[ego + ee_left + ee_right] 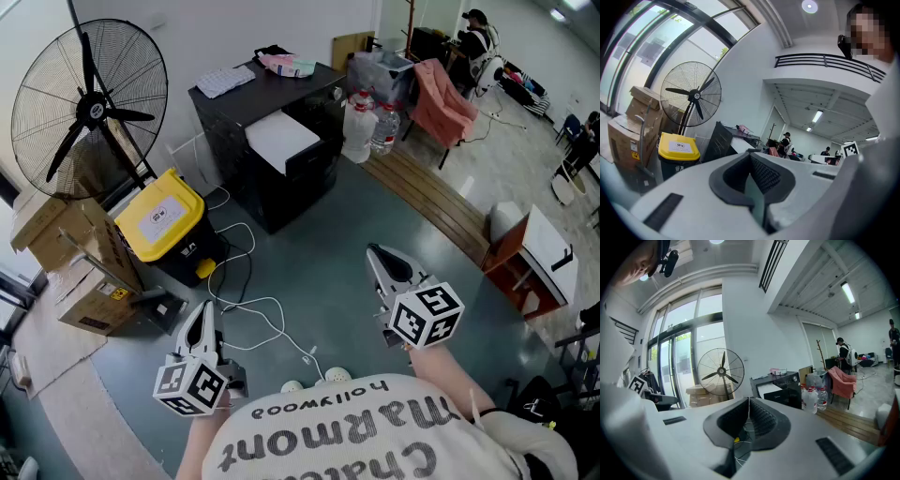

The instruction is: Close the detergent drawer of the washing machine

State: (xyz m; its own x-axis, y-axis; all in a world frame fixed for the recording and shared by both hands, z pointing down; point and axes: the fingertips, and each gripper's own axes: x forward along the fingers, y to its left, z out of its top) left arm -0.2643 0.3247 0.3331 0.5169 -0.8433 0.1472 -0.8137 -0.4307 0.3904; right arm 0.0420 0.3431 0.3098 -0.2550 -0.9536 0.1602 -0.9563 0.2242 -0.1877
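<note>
Across the floor, well apart from the left gripper (206,311) and right gripper (373,251), both with jaws together and empty, the white detergent drawer (281,139) juts open from the black washing machine (234,141); judged light, stiff plastic, best pushed on its flat front.

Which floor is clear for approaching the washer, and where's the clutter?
Bare floor runs between the washing machine and the right gripper, bordered on the right by wooden planks. Crowded left: white cable, yellow bin, boxes, fan.
</note>
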